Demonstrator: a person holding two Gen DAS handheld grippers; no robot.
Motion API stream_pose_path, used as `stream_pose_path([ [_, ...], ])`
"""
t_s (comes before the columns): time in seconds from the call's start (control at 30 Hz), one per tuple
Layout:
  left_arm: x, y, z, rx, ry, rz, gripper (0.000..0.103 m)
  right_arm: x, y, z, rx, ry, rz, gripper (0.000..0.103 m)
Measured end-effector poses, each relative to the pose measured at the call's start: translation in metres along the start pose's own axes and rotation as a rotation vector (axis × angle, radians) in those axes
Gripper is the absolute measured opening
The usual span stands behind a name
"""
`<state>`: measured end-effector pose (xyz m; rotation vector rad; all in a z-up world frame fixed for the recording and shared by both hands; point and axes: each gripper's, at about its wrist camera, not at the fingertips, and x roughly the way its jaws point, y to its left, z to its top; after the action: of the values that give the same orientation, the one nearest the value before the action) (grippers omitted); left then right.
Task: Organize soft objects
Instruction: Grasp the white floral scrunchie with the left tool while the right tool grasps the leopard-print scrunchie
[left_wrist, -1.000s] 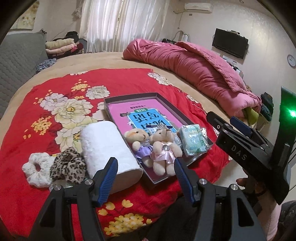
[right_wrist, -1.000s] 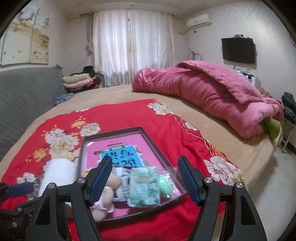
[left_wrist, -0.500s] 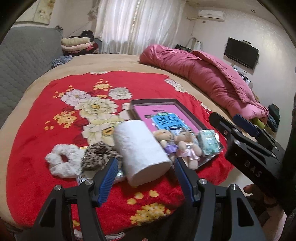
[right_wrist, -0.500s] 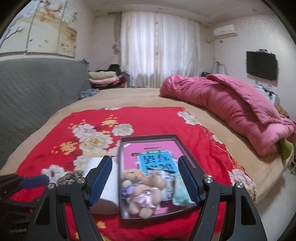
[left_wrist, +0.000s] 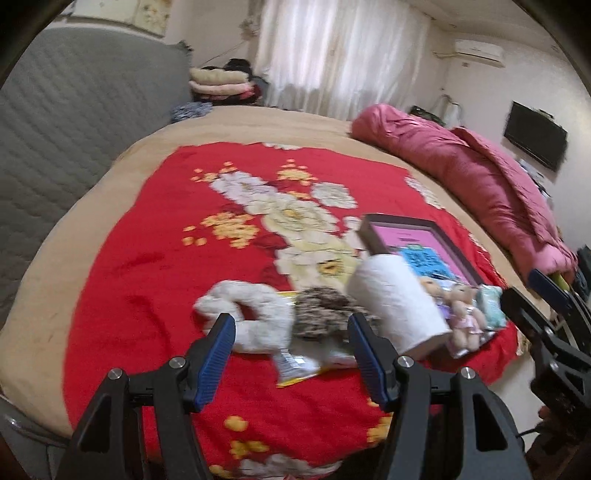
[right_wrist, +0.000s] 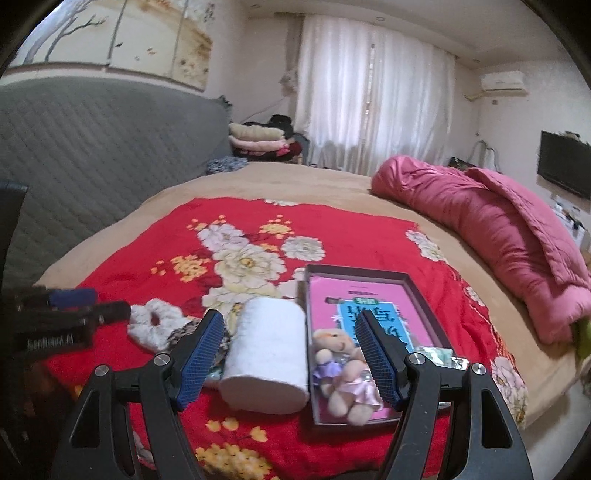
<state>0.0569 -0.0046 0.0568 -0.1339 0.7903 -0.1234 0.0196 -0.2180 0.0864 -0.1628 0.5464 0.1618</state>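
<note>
On the red floral blanket (left_wrist: 147, 258) lie a white scrunchie (left_wrist: 255, 314), a leopard scrunchie (left_wrist: 325, 314), and a rolled white towel (left_wrist: 399, 306). A dark tray (right_wrist: 417, 295) with a pink book holds two small teddy bears (right_wrist: 343, 369) and a green tissue pack (left_wrist: 489, 308). My left gripper (left_wrist: 291, 339) is open and empty, above the near edge in front of the scrunchies. My right gripper (right_wrist: 291, 343) is open and empty, in front of the towel (right_wrist: 269, 350) and the bears. The white scrunchie (right_wrist: 155, 323) also shows in the right wrist view.
A flat snack packet (left_wrist: 306, 365) lies under the scrunchies. A pink quilt (right_wrist: 498, 236) is heaped along the right of the bed. A grey padded headboard (right_wrist: 92, 155) stands at left, folded clothes (right_wrist: 258, 144) at the back. The bed's front edge is just below both grippers.
Both grippers have swung left: the tray has slid to the right in both views, and the scrunchies now sit between the left fingers. Both stay open and empty.
</note>
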Motion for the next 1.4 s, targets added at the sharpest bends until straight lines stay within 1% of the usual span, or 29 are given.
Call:
stream_pose_path([
  [0.13,0.003,0.032,-0.001,-0.055,0.016,0.031,0.063,0.003,0.017,-0.001,-0.049,0.012,0.029,0.075],
  [0.23,0.007,0.052,-0.003,-0.112,0.028,0.038,0.063,0.008,0.031,-0.003,-0.086,0.031,0.064,0.075],
  [0.43,0.022,0.067,-0.014,-0.157,0.064,0.011,0.063,0.035,0.062,-0.011,-0.16,0.12,0.16,0.075],
  [0.53,0.033,0.068,-0.017,-0.166,0.08,0.0,0.063,0.055,0.078,-0.016,-0.2,0.169,0.209,0.075],
  [0.6,0.04,0.07,-0.019,-0.17,0.086,-0.01,0.063,0.068,0.083,-0.019,-0.208,0.205,0.226,0.075],
  [0.67,0.047,0.072,-0.021,-0.179,0.099,-0.024,0.063,0.082,0.088,-0.022,-0.225,0.231,0.219,0.075],
  [0.8,0.064,0.075,-0.022,-0.194,0.117,-0.052,0.063,0.099,0.089,-0.023,-0.242,0.248,0.201,0.075],
  [0.93,0.084,0.076,-0.022,-0.187,0.152,-0.053,0.063,0.111,0.087,-0.022,-0.248,0.258,0.19,0.075],
  [1.07,0.101,0.077,-0.022,-0.192,0.181,-0.059,0.063,0.121,0.087,-0.022,-0.252,0.27,0.197,0.075],
  [1.4,0.126,0.08,-0.018,-0.201,0.199,-0.073,0.063,0.154,0.098,-0.027,-0.296,0.316,0.205,0.075],
])
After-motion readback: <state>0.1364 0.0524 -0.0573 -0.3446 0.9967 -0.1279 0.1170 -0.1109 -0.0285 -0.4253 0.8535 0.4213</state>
